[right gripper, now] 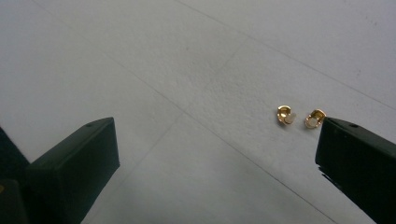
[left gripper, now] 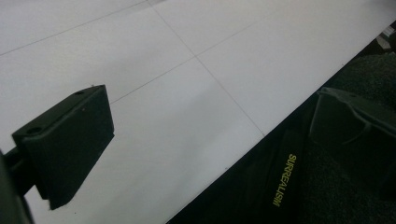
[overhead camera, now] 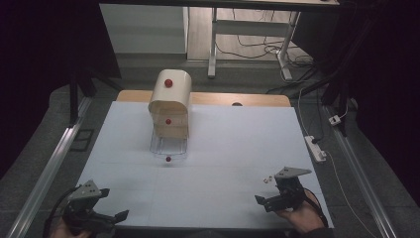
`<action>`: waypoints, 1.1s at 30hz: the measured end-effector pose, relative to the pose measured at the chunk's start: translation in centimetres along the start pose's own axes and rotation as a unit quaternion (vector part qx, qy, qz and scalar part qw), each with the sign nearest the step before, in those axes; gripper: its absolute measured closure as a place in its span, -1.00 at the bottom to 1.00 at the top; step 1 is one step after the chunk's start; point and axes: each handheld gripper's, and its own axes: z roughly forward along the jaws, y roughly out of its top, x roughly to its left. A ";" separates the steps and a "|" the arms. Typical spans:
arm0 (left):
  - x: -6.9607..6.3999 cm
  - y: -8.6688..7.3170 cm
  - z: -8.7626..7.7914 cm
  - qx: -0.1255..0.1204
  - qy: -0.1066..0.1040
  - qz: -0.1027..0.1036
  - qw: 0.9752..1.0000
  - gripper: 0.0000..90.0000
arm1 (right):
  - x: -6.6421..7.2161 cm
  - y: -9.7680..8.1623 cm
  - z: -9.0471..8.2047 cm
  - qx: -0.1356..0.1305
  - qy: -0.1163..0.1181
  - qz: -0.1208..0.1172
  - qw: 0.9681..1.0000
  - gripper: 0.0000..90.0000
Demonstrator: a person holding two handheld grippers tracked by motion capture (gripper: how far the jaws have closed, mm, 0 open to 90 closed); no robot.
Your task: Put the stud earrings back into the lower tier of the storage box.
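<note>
At the near left corner of the white table [overhead camera: 223, 148], the left gripper [overhead camera: 106, 208] is held in a hand [overhead camera: 64, 229] at the table's near edge; its jaws stand wide apart with nothing between them, and in the left gripper view one jaw hangs over the white surface while the other lies past the edge, over a dark cloth with yellow lettering [left gripper: 280, 179]. Toward the near right corner, the right gripper [overhead camera: 270, 198] rests in the other hand [overhead camera: 302, 218], likewise released, its jaws spread and gripping nothing. Just beyond it, near the table's right edge, lie two small gold earrings [right gripper: 300, 116] side by side on the bare surface, close together but apart; in the right gripper view one of them sits just beside the tip of the jaw on that view's right, though whether it touches cannot be told. In the high view the pair shows as two pale specks [overhead camera: 267, 179] just beside the gripper's grey plate. Well apart from all this, toward the far edge and left of the middle, stands a cream jewellery box [overhead camera: 170, 101] with red knobs; its lowest drawer [overhead camera: 168, 147], clear-walled, is pulled out toward the near side, with a red knob [overhead camera: 168, 159] at its front.
</note>
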 end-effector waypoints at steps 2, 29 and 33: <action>0.0 0.0 0.0 0.001 0.000 0.000 1.000 -1.00 | -0.3 0.1 0.3 0.005 0.004 0.001 1.000 -1.00; -0.1 0.2 0.3 0.013 -0.002 0.007 1.000 -1.00 | -3.7 1.3 4.1 0.067 0.011 -0.023 0.997 -0.12; -0.1 0.2 0.3 0.015 -0.002 0.007 1.000 -1.00 | -4.0 1.6 4.0 0.077 -0.007 -0.037 0.996 0.27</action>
